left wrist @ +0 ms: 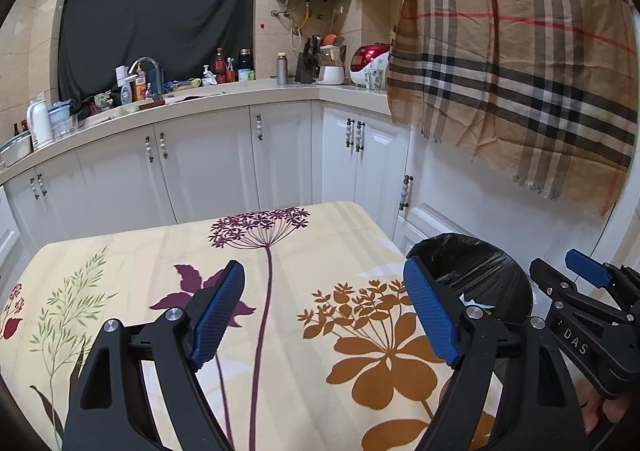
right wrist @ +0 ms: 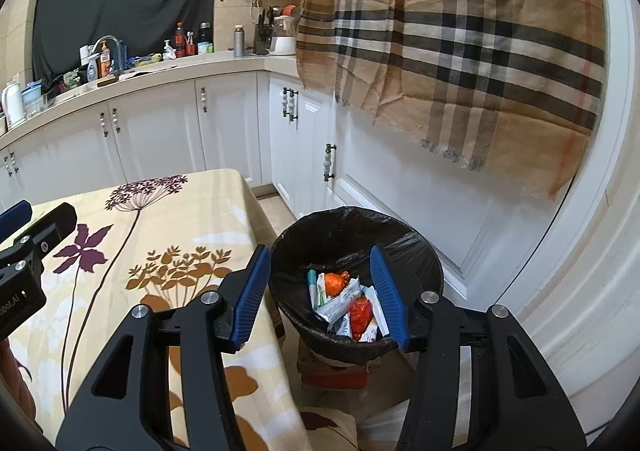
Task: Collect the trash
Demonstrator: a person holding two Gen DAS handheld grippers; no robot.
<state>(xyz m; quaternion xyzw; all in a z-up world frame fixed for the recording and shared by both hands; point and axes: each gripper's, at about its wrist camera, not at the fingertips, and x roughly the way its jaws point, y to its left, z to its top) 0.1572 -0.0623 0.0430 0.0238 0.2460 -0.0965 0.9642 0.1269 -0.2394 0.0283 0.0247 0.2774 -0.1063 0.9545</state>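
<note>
Black-lined bin (right wrist: 356, 251) stands beside the bench (right wrist: 168, 219), trash (right wrist: 348, 303) inside. My right hand-held gripper (right wrist: 324, 295) hangs over the bin, jaws apart, empty; left hand-held gripper (left wrist: 332, 315), nearer the bench, likewise.

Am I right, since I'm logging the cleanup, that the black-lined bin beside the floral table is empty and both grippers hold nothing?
Not quite: the black-lined bin isn't empty. The right wrist view shows wrappers and orange scraps lying in it. The rest holds: it stands beside the floral table, and the left gripper and right gripper hold nothing.
</note>
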